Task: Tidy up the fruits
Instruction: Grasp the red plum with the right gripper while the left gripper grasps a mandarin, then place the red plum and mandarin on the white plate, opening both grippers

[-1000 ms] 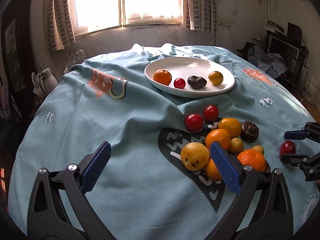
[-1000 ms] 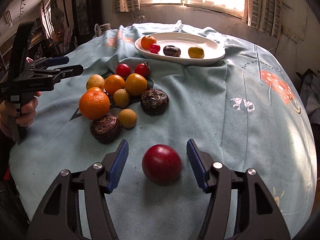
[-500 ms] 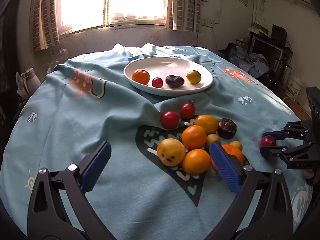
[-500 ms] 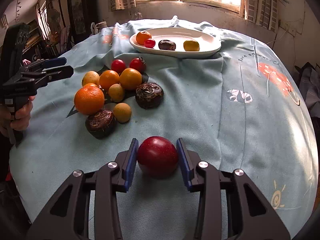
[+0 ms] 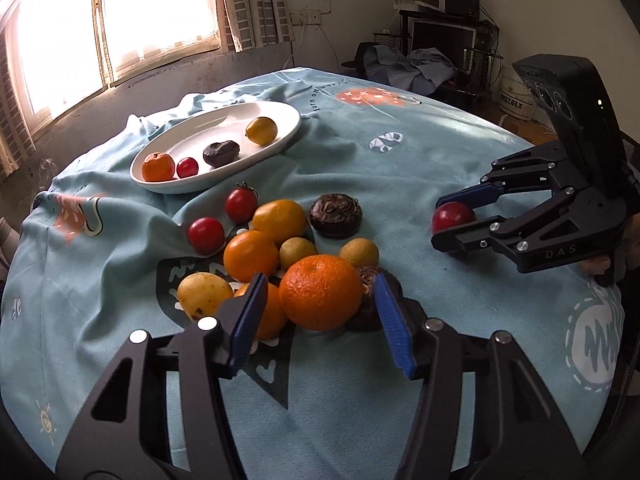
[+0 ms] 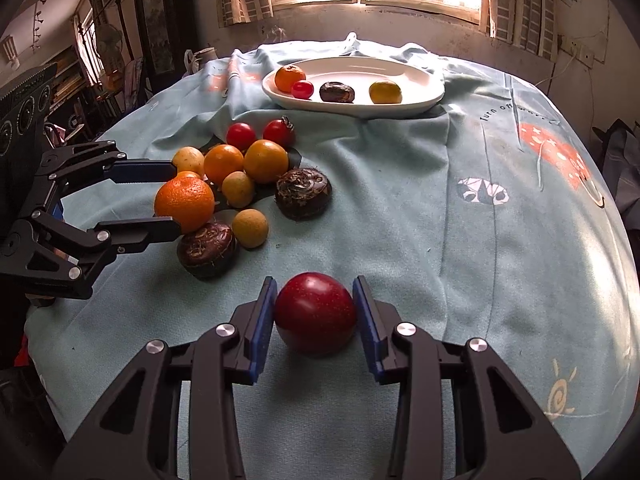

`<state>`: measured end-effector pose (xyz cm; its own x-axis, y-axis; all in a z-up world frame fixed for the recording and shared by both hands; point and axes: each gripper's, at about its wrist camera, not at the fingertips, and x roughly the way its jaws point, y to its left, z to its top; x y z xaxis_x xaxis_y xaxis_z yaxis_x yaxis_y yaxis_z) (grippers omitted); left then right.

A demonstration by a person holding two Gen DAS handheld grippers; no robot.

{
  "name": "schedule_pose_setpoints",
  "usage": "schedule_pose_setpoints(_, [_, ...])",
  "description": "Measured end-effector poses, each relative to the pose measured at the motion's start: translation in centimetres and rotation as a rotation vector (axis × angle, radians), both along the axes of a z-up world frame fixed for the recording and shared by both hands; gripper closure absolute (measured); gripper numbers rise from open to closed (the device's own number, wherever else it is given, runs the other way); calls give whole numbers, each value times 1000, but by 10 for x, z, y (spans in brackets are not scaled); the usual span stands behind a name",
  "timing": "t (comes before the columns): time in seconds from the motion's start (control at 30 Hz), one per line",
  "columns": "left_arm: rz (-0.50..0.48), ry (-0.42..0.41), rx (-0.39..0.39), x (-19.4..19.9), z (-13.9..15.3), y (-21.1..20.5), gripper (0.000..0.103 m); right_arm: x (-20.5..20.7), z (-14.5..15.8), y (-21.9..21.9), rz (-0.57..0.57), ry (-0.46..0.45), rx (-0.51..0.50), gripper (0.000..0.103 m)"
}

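A: Where do things stand with the 2 claws?

B: The right claw (image 6: pixel 315 312) has its blue pads pressed on both sides of the red plum (image 6: pixel 315 313), which sits on the cloth-covered counter (image 6: pixel 460 248), well apart from the pile. The left claw (image 5: pixel 320 312) has just been closing; its jaws now bracket the big orange (image 5: pixel 320 291) at the near edge of the pile, but in the left wrist view I see gaps on both sides, so no grip yet.

A: How should the left one finish?

B: I'd center the orange between the pads before squeezing. The dark fruit (image 5: pixel 372 300) touches it on the right, and a smaller orange (image 5: pixel 266 312) crowds the left pad, so a skewed close could nudge neighbours and roll the pile.

A: And after that?

B: Lift straight up, then carry toward the white plate (image 5: pixel 280 136) at the far side, which already holds 4 fruits. There's bare space in its middle; I'd set each fruit down gently so nothing rolls off the shallow rim.
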<state>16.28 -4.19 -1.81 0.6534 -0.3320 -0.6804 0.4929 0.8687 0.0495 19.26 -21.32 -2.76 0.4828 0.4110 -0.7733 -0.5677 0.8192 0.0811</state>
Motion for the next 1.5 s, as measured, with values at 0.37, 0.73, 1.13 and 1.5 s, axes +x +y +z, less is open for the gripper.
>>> schedule_pose_setpoints(0.37, [9,-2,41,5,-6,-6,57,0,0,0,1,0,-1,64])
schedule_pose_setpoints(0.73, [44,20,-79,11,9,9,59,1,8,-7,22,7,112,64])
schedule_pose_setpoints(1.13, [228,42,-169,137,46,44,59,106,50,20,-103,-44,327,64])
schedule_pose_setpoints(1.5, [322,54,-120,210,33,48,27,182,24,58,-105,-16,266,47])
